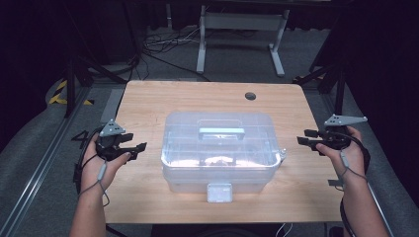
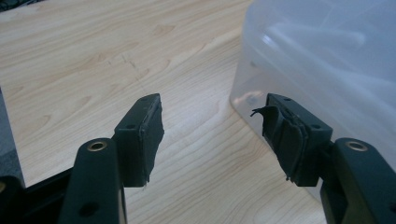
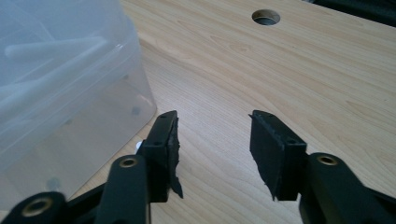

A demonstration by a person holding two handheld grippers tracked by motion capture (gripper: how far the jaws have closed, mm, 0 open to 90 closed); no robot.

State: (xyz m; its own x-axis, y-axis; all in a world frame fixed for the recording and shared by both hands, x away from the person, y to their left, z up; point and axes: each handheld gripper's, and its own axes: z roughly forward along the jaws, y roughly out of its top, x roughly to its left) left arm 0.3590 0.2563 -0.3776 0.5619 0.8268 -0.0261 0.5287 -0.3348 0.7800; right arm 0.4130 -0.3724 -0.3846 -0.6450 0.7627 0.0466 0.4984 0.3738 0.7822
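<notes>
Sitting between both grippers, the clear box [image 1: 220,150] touches neither; fingers [image 2: 140,137] parted, holding nothing.

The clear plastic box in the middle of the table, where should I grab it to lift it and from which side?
Probably the pale handle on the lid of the clear box, from straight above. It lies flat across the lid's centre, a narrow bar that jaws could span, whereas the box walls look too wide for one hand-held gripper.
</notes>
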